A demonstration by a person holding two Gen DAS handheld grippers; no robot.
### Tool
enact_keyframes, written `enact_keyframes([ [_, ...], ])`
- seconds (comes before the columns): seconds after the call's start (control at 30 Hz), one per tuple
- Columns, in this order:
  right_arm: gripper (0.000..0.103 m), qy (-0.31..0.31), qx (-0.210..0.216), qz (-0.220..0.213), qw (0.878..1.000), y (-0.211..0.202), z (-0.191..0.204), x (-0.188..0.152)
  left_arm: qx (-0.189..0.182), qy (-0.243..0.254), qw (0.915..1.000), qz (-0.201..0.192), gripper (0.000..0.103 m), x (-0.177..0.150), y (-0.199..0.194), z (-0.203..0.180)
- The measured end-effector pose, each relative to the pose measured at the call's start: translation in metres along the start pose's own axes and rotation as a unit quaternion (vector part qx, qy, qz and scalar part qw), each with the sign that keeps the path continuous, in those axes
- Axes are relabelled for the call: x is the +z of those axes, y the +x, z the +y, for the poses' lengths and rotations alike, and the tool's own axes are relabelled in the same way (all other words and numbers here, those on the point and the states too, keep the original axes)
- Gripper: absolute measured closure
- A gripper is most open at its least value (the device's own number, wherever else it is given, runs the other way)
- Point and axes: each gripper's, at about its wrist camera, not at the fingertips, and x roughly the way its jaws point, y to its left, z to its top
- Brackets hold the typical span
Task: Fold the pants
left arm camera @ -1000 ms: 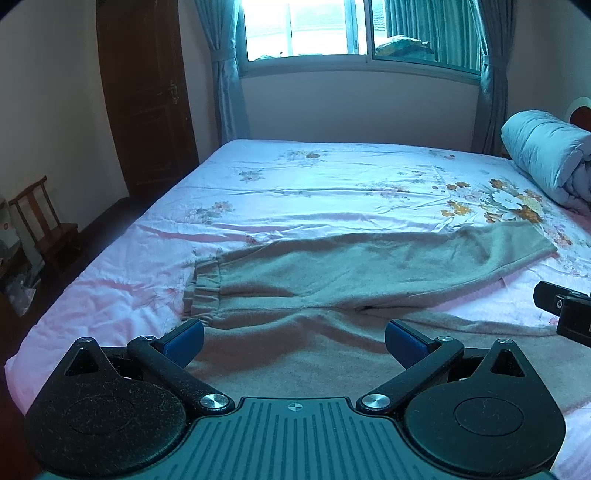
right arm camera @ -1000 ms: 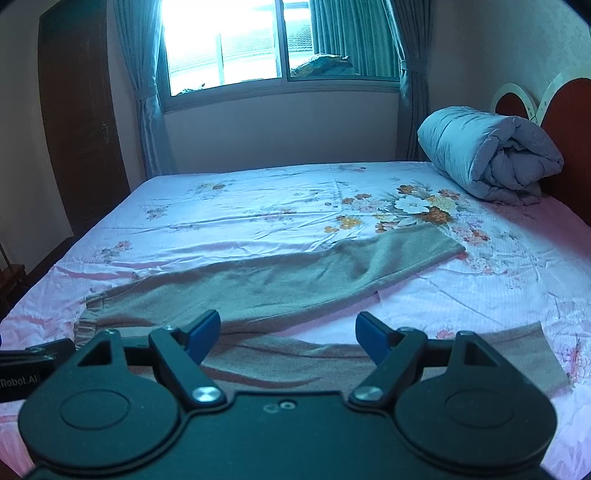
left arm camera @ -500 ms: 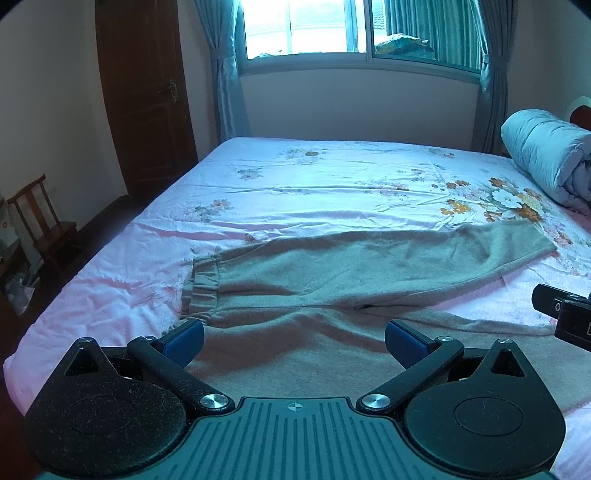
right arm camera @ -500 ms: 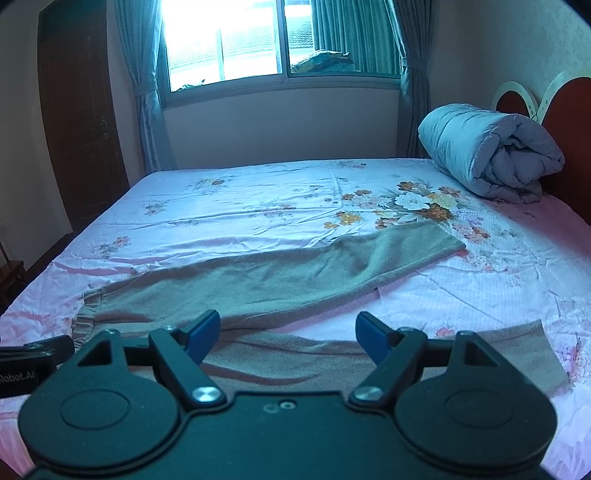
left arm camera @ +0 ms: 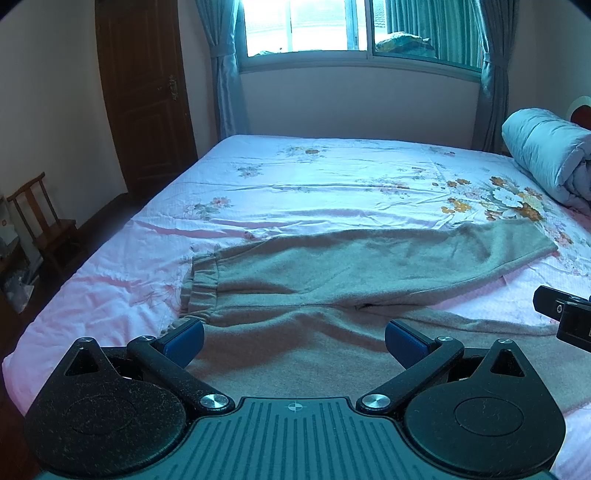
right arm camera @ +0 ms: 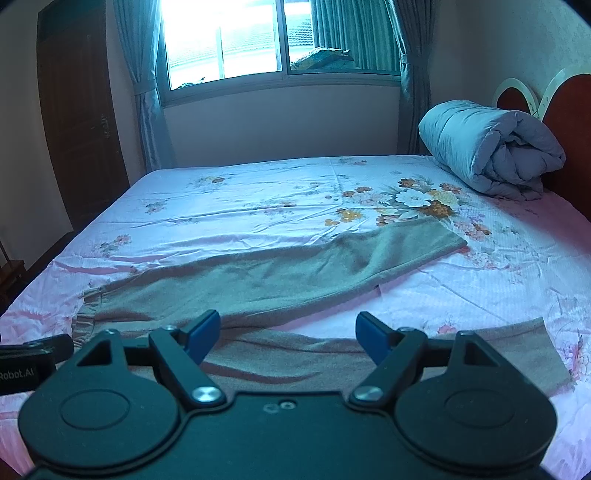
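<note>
Grey-green pants (left arm camera: 369, 266) lie flat on the pink floral bed sheet (left arm camera: 332, 177), waistband to the left and both legs spread to the right. They also show in the right wrist view (right arm camera: 295, 273), with the far leg angled toward the headboard and the near leg (right arm camera: 517, 343) along the front edge. My left gripper (left arm camera: 293, 338) is open and empty above the pants near the waistband end. My right gripper (right arm camera: 288, 332) is open and empty above the near leg. Its body shows at the right of the left wrist view (left arm camera: 565, 314).
A rolled grey-blue duvet (right arm camera: 491, 147) lies at the headboard (right arm camera: 569, 122) on the right. A dark wooden door (left arm camera: 144, 92) and a small wooden chair (left arm camera: 44, 218) stand left of the bed. A curtained window (left arm camera: 354, 29) is on the far wall.
Both grippers have drawn back and risen slightly, so the bed and pants sit a little lower and farther in view. Both stay open. The pants have not moved.
</note>
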Motion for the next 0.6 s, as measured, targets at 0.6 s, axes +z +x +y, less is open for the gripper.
enact_keyframes([
  [0.6,0.029,0.006,-0.001,0.008,1.0,0.0068,-0.0009,-0.0022,-0.001,0.0,1.0,0.005,0.0,0.0009,0.0053,-0.0013],
])
